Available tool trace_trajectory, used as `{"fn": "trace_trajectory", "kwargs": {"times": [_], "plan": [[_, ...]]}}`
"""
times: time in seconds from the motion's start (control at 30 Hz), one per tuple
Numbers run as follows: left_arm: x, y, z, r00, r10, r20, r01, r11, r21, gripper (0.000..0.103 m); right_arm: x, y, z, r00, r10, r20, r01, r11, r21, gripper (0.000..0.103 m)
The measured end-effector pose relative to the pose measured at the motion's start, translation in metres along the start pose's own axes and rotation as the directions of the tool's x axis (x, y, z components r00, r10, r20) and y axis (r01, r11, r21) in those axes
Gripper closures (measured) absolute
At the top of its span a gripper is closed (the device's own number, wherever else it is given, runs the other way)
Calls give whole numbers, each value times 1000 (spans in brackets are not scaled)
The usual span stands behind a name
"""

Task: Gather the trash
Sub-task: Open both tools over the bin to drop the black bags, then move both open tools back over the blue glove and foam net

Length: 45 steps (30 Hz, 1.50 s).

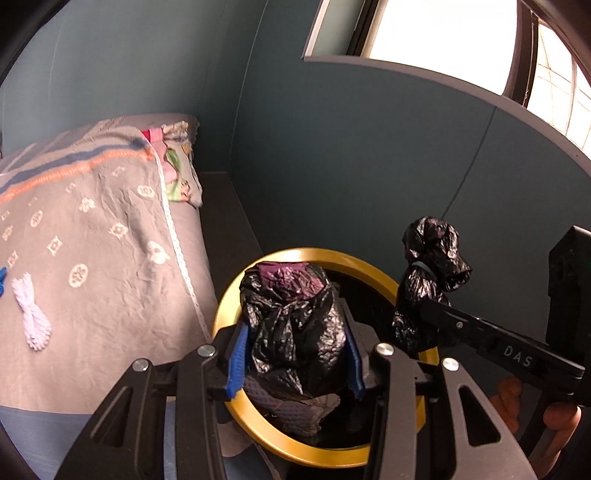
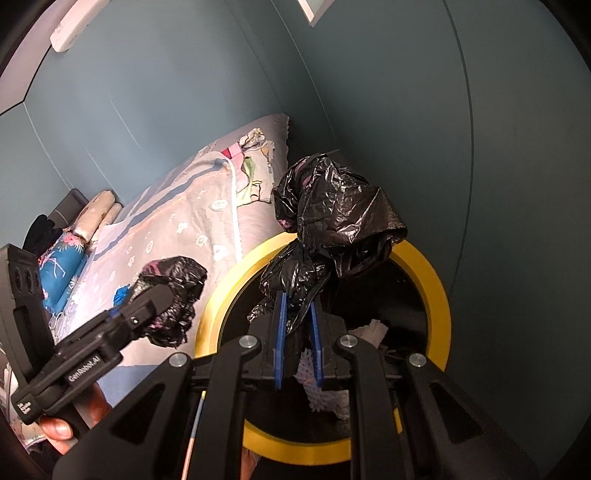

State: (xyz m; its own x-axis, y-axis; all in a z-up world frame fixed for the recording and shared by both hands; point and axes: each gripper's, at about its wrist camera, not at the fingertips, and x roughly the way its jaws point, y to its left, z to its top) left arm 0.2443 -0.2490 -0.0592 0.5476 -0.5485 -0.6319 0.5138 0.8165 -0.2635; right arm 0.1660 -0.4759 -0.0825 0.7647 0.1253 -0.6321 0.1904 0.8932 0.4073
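A round bin with a gold rim (image 1: pixel 295 253) (image 2: pixel 314 456) stands between a bed and a teal wall. My left gripper (image 1: pixel 295 330) (image 2: pixel 162 295) is shut on a bunch of crumpled black trash bag (image 1: pixel 291 317) (image 2: pixel 177 277), held over the bin's left side. My right gripper (image 2: pixel 297 301) (image 1: pixel 428 306) is shut on the twisted neck of another black bag bunch (image 2: pixel 340 218) (image 1: pixel 436 251), which puffs out above its blue pads (image 2: pixel 280 332). Whether the two bunches are joined I cannot tell. Paper scraps (image 2: pixel 373 328) lie inside the bin.
A bed with a grey patterned blanket (image 1: pixel 92 240) (image 2: pixel 177 229) lies to the left, close to the bin. A white knotted bundle (image 1: pixel 31 317) rests on it. The teal wall (image 1: pixel 351 166) runs behind and to the right, with a bright window (image 1: pixel 443 29) above. A person's hand (image 1: pixel 554 417) (image 2: pixel 55 428) holds each handle.
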Motion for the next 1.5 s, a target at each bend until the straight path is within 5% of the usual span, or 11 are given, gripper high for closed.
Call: {"fn": "trace_trajectory", "kwargs": {"times": [0.3,0.43,0.63,1.07,1.5], "plan": [[1,12,-2,1000,3,-9,-3,999,-53,26,-9,1,-5,999,-42,25,41,999,35,72],[-7,22,-1,1000,29,12,-28,996,-87,12,-14,3,-7,998,-46,53,44,998,47,53],[-29,38,0,996,77,49,-70,989,-132,8,-20,9,-8,996,-37,76,33,998,50,40],[-84,93,2,972,202,122,-170,959,-227,8,-33,54,-6,994,18,107,-13,999,-49,31],[-133,181,1,910,390,142,-326,883,-337,8,-7,129,-7,987,147,62,-131,969,-208,26]]}}
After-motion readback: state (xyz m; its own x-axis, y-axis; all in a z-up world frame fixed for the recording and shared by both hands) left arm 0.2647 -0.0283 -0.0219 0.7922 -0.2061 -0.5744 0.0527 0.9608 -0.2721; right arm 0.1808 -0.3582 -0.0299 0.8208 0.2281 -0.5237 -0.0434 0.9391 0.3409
